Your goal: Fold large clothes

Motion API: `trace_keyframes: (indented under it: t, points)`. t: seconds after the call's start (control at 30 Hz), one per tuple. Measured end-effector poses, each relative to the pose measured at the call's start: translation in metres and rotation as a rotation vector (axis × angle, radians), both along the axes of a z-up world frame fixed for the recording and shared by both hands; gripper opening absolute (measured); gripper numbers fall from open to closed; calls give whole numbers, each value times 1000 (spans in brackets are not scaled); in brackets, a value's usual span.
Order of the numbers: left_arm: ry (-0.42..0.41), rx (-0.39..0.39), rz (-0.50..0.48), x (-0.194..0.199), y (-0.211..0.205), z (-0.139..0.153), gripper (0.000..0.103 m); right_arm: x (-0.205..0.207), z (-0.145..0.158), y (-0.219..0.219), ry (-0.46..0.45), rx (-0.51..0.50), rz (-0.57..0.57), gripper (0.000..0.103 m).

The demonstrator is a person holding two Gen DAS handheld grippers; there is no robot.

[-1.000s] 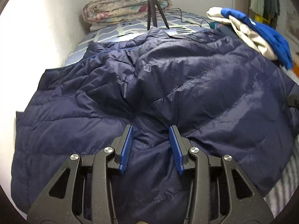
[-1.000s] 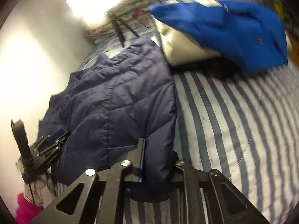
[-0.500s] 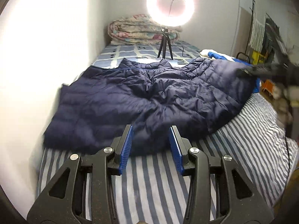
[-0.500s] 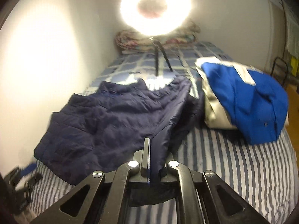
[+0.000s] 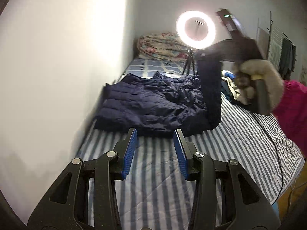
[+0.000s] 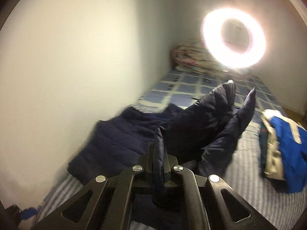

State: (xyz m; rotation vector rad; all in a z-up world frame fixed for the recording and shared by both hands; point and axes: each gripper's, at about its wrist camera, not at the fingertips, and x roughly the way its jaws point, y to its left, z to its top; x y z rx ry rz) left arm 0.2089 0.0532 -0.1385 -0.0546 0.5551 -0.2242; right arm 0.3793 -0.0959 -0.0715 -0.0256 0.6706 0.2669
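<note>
My right claw (image 6: 158, 158) pinches one edge of the navy quilted puffer jacket (image 5: 153, 105), lifting it off the striped bed (image 5: 239, 143) toward twelve o'clock for folding, while my left claw (image 5: 155, 149) hangs agape, empty.

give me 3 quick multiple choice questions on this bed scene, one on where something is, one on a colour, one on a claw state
1. Where does the navy puffer jacket mostly lie?
A. against the wall side of the striped bed
B. on the floor
C. on the folded quilt

2. What colour is the garment on the bed's other side?
A. red
B. bright blue and cream
C. green

3. What is the right claw doing?
A. open, empty
B. shut on the jacket
C. holding the ring light

Answers: 1 A, the jacket lies along the wall. 2 B, blue fabric with cream panels. 3 B, navy cloth is pinched between its fingers, while the left claw is open.
</note>
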Motion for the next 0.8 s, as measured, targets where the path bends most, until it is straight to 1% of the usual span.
trace_keyframes:
  t: [0.13, 0.27, 0.43, 0.53, 0.63, 0.73, 0.8]
  points:
    - [6, -15, 53, -14, 21, -5, 41, 16, -18, 59, 20, -16, 81, 1]
    - [25, -35, 86, -21, 34, -13, 41, 26, -43, 112, 45, -21, 170, 1]
    - [38, -23, 111, -27, 40, -21, 41, 33, -91, 178, 104, -27, 308, 1]
    - [46, -15, 125, -27, 43, -24, 41, 36, -121, 200, 169, 13, 365, 1]
    - [55, -11, 139, -25, 47, -28, 41, 39, -145, 212, 219, 30, 401, 1]
    - [63, -7, 141, -21, 49, -29, 41, 42, -159, 211, 264, 71, 424, 2]
    - [61, -1, 144, -16, 48, -31, 41, 45, -159, 201, 278, 107, 439, 2]
